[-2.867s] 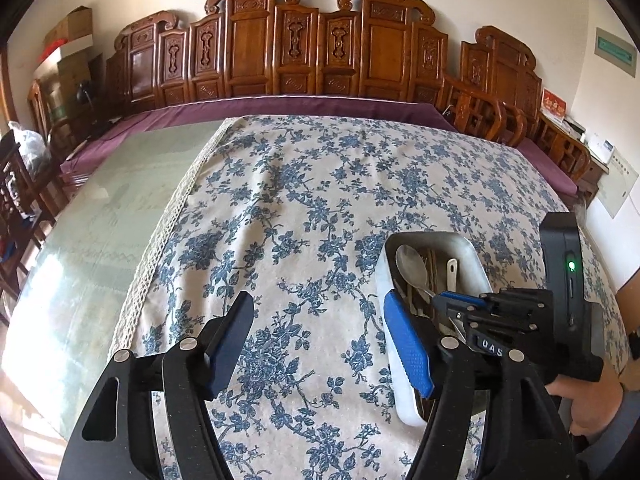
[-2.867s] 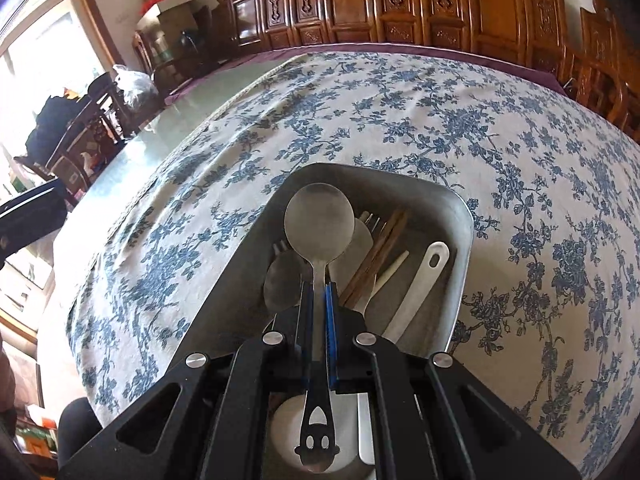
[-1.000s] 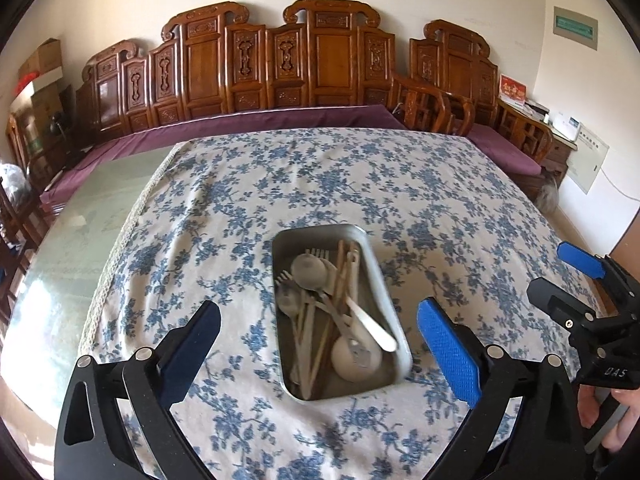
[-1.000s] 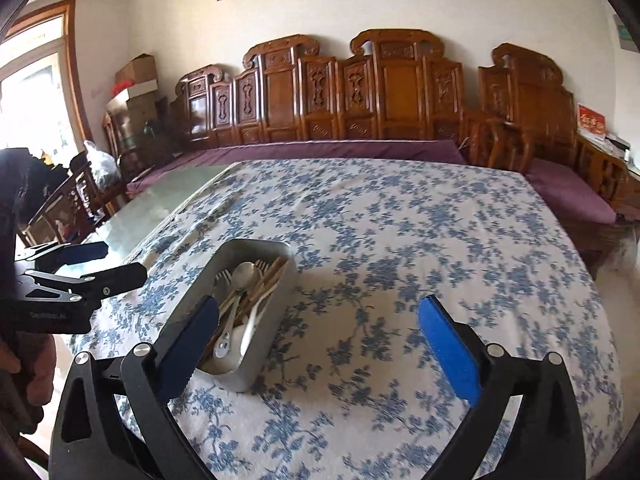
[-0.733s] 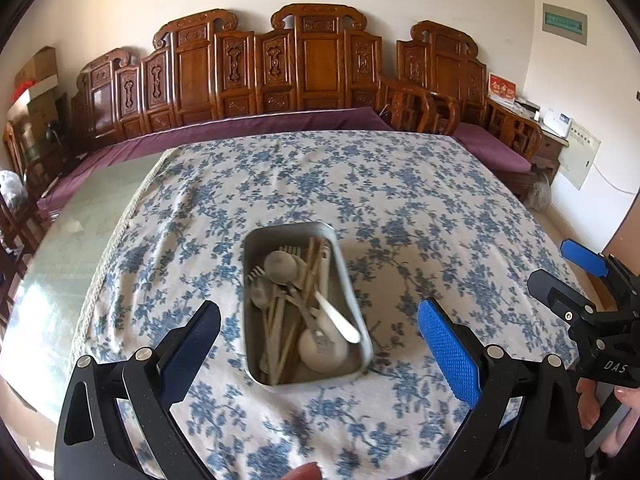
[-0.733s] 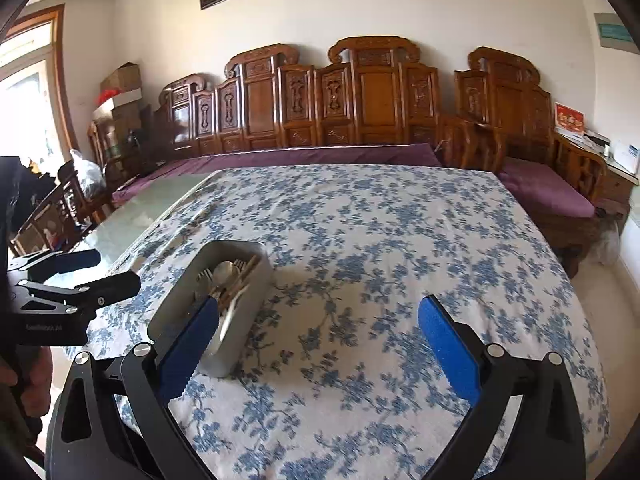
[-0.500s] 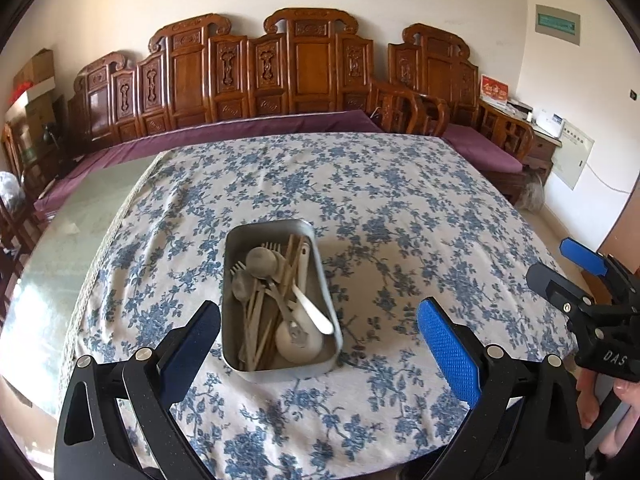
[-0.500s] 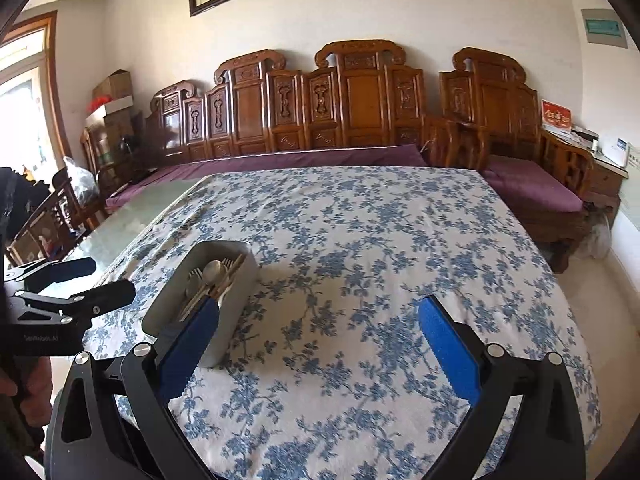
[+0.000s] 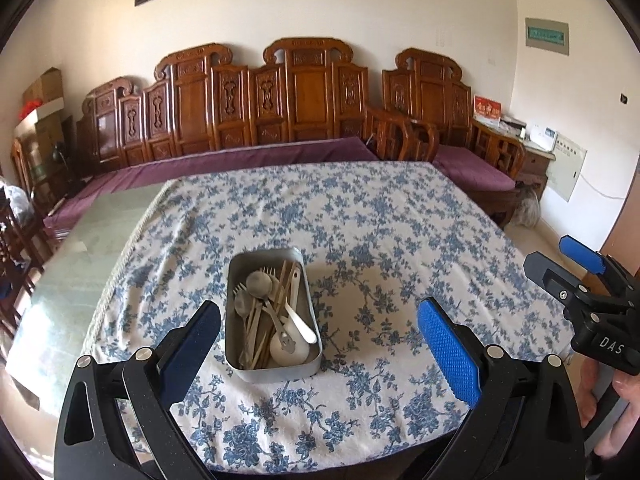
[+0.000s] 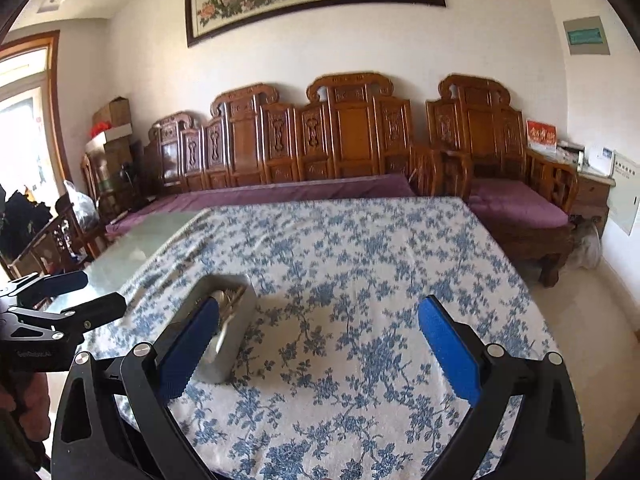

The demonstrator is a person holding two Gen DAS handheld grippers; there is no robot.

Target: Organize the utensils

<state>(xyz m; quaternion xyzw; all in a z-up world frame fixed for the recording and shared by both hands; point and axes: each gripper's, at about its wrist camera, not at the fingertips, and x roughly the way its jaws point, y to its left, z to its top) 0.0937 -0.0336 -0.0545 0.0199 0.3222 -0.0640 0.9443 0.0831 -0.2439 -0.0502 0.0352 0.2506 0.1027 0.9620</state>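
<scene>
Hand-held grippers (image 9: 320, 340) near utensil tray (image 9: 312, 354)

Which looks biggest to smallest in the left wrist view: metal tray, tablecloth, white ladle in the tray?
1. tablecloth, covers most of the table.
2. metal tray, sitting on it.
3. white ladle, lying inside the tray.
No close calls; each contains the next.

Utensils (image 9: 267, 316) heaped in metal tray (image 9: 238, 364)

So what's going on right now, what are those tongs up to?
Left tongs open, empty, above the table's near edge. Right tongs open, empty. Metal tray on floral tablecloth, spoons, forks and chopsticks inside. Nothing in the way.
</scene>
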